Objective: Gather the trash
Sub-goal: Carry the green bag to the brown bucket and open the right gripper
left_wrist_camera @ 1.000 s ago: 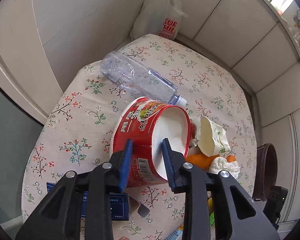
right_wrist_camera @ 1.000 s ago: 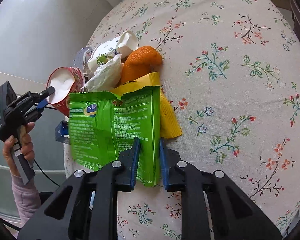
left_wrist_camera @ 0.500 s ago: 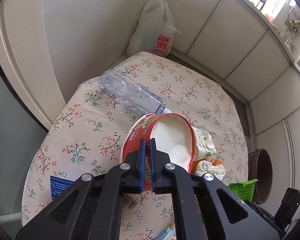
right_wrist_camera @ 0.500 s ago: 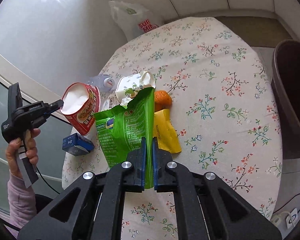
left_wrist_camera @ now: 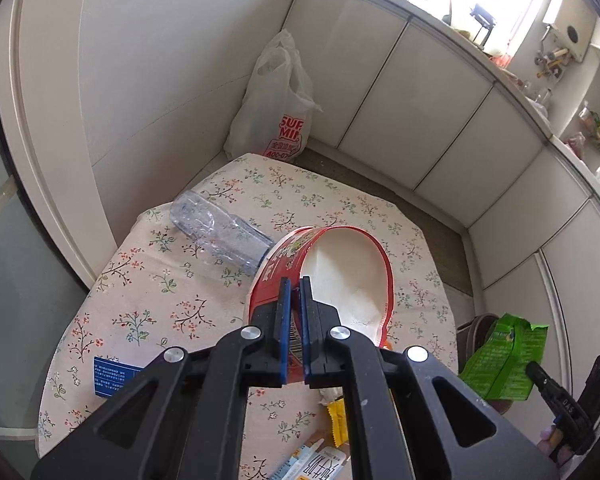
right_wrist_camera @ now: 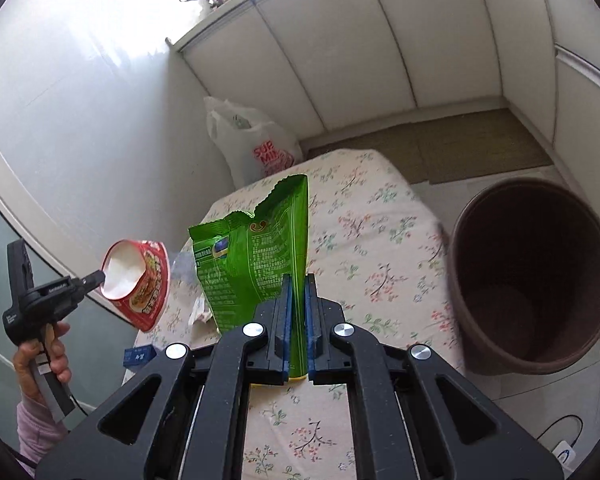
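My left gripper (left_wrist_camera: 295, 286) is shut on the rim of a red instant-noodle cup (left_wrist_camera: 340, 276) and holds it in the air above the floral table (left_wrist_camera: 148, 304); the cup also shows in the right wrist view (right_wrist_camera: 138, 280). My right gripper (right_wrist_camera: 298, 284) is shut on a torn green snack bag (right_wrist_camera: 256, 256), lifted above the table; the bag shows in the left wrist view (left_wrist_camera: 504, 360). A brown trash bin (right_wrist_camera: 532, 276) stands on the floor right of the table. A clear plastic bottle (left_wrist_camera: 220, 232) lies on the table.
A blue box (left_wrist_camera: 114, 376), a yellow wrapper (left_wrist_camera: 338, 420) and a small carton (left_wrist_camera: 316, 464) lie on the table near me. A white plastic shopping bag (left_wrist_camera: 276, 108) stands on the floor beyond the table. White cabinets line the walls.
Both grippers have risen well above the table with their loads. The left shut on the cup rim; the right shut on the green bag, now near the bin.
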Motion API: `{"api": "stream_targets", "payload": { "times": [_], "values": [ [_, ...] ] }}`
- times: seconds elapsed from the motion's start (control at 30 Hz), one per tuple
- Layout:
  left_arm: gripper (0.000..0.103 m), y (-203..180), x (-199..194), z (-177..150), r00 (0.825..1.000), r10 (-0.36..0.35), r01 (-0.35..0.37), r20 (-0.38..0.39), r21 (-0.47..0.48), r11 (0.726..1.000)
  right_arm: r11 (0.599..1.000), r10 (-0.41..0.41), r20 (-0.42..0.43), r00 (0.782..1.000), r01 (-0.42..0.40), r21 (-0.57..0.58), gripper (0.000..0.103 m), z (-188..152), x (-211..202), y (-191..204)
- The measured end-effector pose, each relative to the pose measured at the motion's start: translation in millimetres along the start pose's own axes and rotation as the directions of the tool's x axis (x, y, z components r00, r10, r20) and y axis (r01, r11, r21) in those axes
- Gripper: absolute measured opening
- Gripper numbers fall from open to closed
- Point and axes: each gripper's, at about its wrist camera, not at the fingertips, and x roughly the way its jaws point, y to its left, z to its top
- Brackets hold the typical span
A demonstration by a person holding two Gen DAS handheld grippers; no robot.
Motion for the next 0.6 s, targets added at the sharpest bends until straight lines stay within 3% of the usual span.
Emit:
{"api": "stream_targets", "payload": {
  "times": [0.23,0.37,0.43,0.53,0.6],
  "values": [
    [0.004,-31,0,-4,0.999,-0.041,0.041,0.005,0.049,0.998,0.988,-0.141,0.127,0.982,0.131,0.083,0.004,20,-34,-48],
    [0.004,-46,6,-6,0.998,-0.059,0.059,0.0,0.069,0.996,0.956,-0.281,0.181,0.943,0.258,0.138,0.004,24,-48,-79],
    [0.004,-53,8,-7,0.998,-0.065,0.065,0.001,0.08,0.995,0.922,-0.382,0.207,0.901,0.354,0.158,0.005,25,-52,-94],
    [0.004,-66,13,-10,0.997,-0.072,0.072,-0.005,0.099,0.992,0.878,-0.468,0.171,0.867,0.436,0.195,0.007,24,-42,-115],
    [0.004,-76,18,-13,0.997,-0.072,0.072,-0.01,0.119,0.99,0.86,-0.494,0.132,0.86,0.461,0.219,0.02,21,-35,-129]
  ]
}}
